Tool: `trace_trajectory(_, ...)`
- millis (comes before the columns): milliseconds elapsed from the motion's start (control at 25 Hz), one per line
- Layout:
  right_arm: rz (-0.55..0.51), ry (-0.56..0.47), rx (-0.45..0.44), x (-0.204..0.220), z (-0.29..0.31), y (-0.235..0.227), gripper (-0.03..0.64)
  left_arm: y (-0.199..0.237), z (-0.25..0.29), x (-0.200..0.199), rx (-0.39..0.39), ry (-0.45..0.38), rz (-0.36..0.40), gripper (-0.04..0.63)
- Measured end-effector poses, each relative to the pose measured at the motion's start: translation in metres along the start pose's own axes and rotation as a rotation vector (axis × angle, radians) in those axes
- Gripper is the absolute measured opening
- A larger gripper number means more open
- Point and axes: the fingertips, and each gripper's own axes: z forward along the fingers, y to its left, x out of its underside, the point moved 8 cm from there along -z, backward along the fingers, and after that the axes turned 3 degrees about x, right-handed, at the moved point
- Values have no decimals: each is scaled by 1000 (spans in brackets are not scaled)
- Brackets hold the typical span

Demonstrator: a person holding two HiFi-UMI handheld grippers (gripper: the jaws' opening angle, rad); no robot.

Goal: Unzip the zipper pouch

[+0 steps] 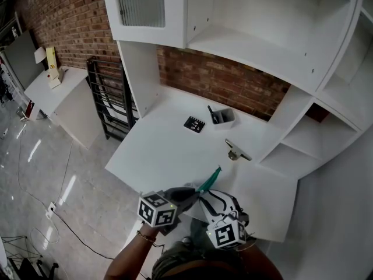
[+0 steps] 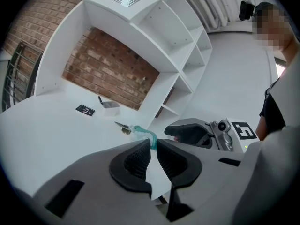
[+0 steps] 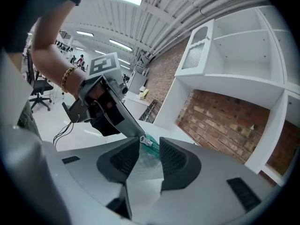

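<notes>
Two grippers meet over one zipper pouch [image 3: 146, 165], which hangs in the air at about 6 o'clock in the head view, just off the near edge of the white table [image 1: 169, 156]. The left gripper [image 2: 153, 142] is clenched on the pouch. Its two pads are almost together, with the pale pouch material pinched between them and the teal zipper strip [image 2: 143, 132] curling out past the tips toward 12 o'clock. The right gripper [image 3: 150, 144] comes in from the other side, at roughly 3 o'clock of the left one in the head view. Its jaws stand a little apart, and the translucent pouch lies in the gap without being visibly squeezed. The single silver zipper pull [image 3: 142, 138] sits against the tip of the jaw at 9 o'clock in the right gripper view, just where the left gripper's tips grip the pouch. Three loose items lie farther out on the table, at about 12 o'clock from the grippers: one black card [image 1: 194, 124], one grey tray [image 1: 224, 118] with one dark pen in it, and one small metal piece [image 1: 236, 151] nearest the pouch.
</notes>
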Motion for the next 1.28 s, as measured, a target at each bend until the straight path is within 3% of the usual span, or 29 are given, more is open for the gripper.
trace_trajectory(200, 91, -27, 3, 5, 0, 0, 96, -1, -2, 0, -3, 6, 9, 46)
trace_trajectory(440, 308, -41, -31, 7, 0, -8, 38, -9, -1, 1, 0, 34, 62, 46)
trace_trajectory(720, 430, -69, -56, 9, 0, -10, 34, -9, -6, -1, -8, 20, 75, 46)
trace_trajectory(1280, 476, -89, -98, 7, 6, -4, 33, -5, -16, -4, -26, 17, 91, 46)
